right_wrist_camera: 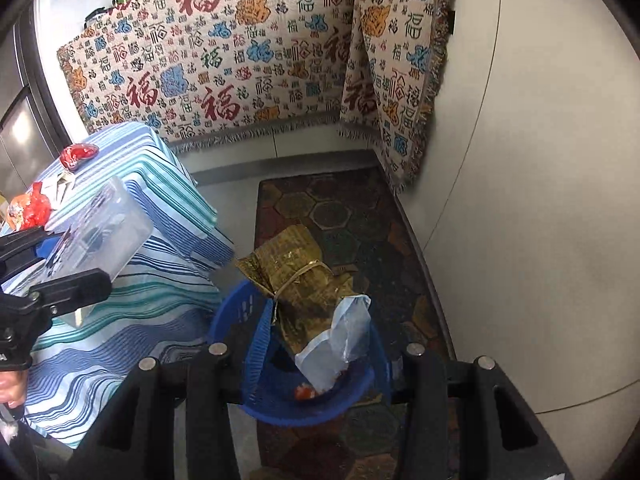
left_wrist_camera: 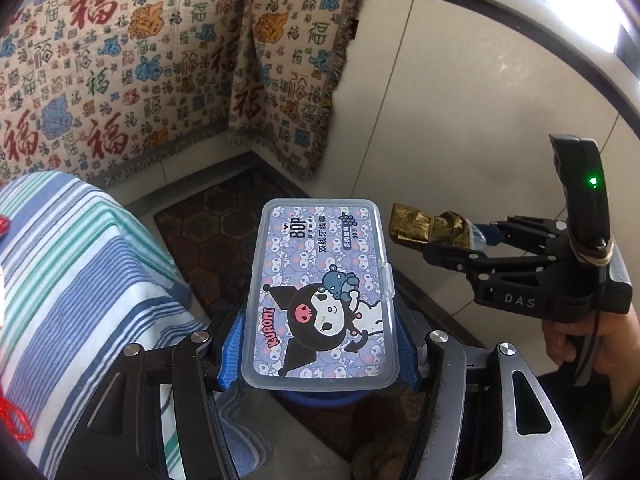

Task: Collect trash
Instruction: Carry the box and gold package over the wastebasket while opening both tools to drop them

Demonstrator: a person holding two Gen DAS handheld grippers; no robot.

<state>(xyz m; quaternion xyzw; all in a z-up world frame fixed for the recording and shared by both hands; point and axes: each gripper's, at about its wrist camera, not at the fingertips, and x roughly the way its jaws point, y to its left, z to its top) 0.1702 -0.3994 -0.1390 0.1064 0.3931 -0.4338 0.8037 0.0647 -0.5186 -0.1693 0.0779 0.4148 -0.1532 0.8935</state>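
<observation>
Over the floor mat by the draped wall, both grippers are loaded:

1. Patterned blanket [right_wrist_camera: 240, 60] fills 10 to 1 o'clock on the wall. Not part of the task.
2. Striped cloth [right_wrist_camera: 132, 280] covers the table at 9 o'clock; red wrappers [right_wrist_camera: 78, 156] on it are uncollected trash.
3. Hexagon mat [right_wrist_camera: 352, 216] runs 12 to 5 o'clock on the floor, under the bin.
4. Blue basket [right_wrist_camera: 256, 304] sits at 6 o'clock in the right wrist view, an orange scrap visible at its bottom.
5. Floss-pick box [left_wrist_camera: 324, 292], clear lid with cartoon print, is pinched along its long sides by the left gripper [left_wrist_camera: 320, 360], blue pads pressed against it. The blue rim just below it suggests it hangs over the basket.
6. Gold wrapper [right_wrist_camera: 300, 280], with a pale plastic piece at its lower end, is clamped in the right gripper [right_wrist_camera: 316, 364], held above the basket.
7. Risks, my judgement: the wrapper sticks out toward 11 o'clock past the rim, so on release it may catch the rim or land on the mat. The box is slick, so it could slide out of the pads. Both grippers are close, so they could collide over the basket.
</observation>
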